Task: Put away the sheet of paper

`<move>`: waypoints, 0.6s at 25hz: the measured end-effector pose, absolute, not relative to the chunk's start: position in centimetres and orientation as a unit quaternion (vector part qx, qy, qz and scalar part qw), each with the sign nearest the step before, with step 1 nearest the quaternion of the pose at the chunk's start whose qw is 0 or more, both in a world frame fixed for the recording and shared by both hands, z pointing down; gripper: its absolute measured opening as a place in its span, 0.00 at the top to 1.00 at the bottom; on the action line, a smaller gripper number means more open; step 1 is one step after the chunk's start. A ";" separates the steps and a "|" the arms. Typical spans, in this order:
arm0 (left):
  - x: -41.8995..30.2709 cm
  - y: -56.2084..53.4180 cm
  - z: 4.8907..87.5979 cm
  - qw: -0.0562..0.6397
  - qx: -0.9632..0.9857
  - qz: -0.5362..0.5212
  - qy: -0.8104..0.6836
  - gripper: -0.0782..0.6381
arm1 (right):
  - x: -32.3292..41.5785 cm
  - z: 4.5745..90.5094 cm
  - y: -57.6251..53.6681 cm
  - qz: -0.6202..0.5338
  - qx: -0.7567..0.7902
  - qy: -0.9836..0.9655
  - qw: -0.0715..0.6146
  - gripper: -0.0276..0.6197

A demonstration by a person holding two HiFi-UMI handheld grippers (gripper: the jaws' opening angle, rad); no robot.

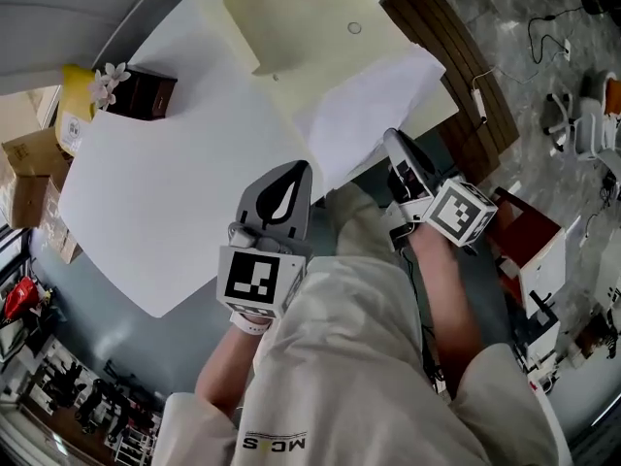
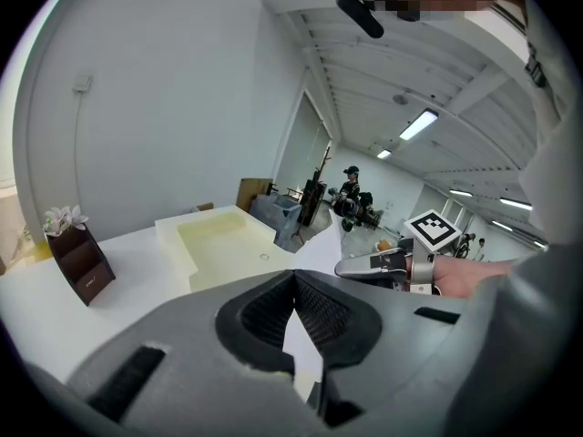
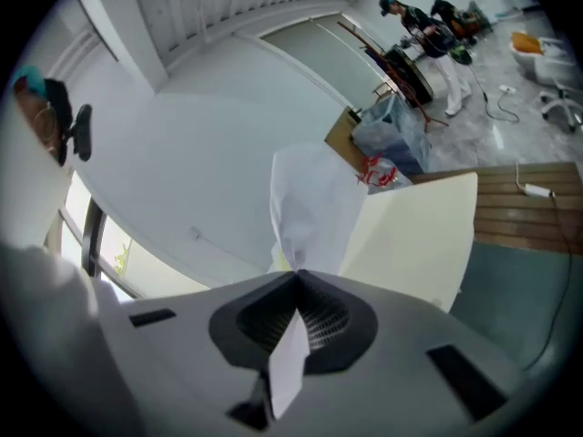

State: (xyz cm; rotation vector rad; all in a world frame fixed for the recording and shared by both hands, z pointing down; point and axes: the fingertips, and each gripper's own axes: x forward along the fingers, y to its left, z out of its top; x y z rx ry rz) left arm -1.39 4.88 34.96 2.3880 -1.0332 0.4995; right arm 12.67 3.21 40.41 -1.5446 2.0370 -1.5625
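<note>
The white sheet of paper (image 1: 374,105) lies half over the near right edge of the white table (image 1: 165,192) and against a shallow cream tray (image 1: 291,17). My left gripper (image 1: 299,171) is shut on the sheet's near left corner; in the left gripper view the paper (image 2: 296,344) passes between its closed jaws (image 2: 294,276). My right gripper (image 1: 393,142) is shut on the sheet's near right edge. In the right gripper view the paper (image 3: 310,208) rises crumpled above the closed jaws (image 3: 296,276), with the tray (image 3: 410,235) behind it.
A small brown box with white flowers (image 1: 141,93) stands at the table's far left corner. Cardboard boxes (image 1: 29,163) sit on the floor at left. A wooden strip (image 1: 466,56) runs beside the table at right. My legs fill the lower frame.
</note>
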 end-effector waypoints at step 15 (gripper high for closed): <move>-1.8 3.7 37.2 0.264 0.849 0.173 -0.424 0.86 | 12.9 46.8 -1.4 -0.605 -0.535 0.585 0.066 0.93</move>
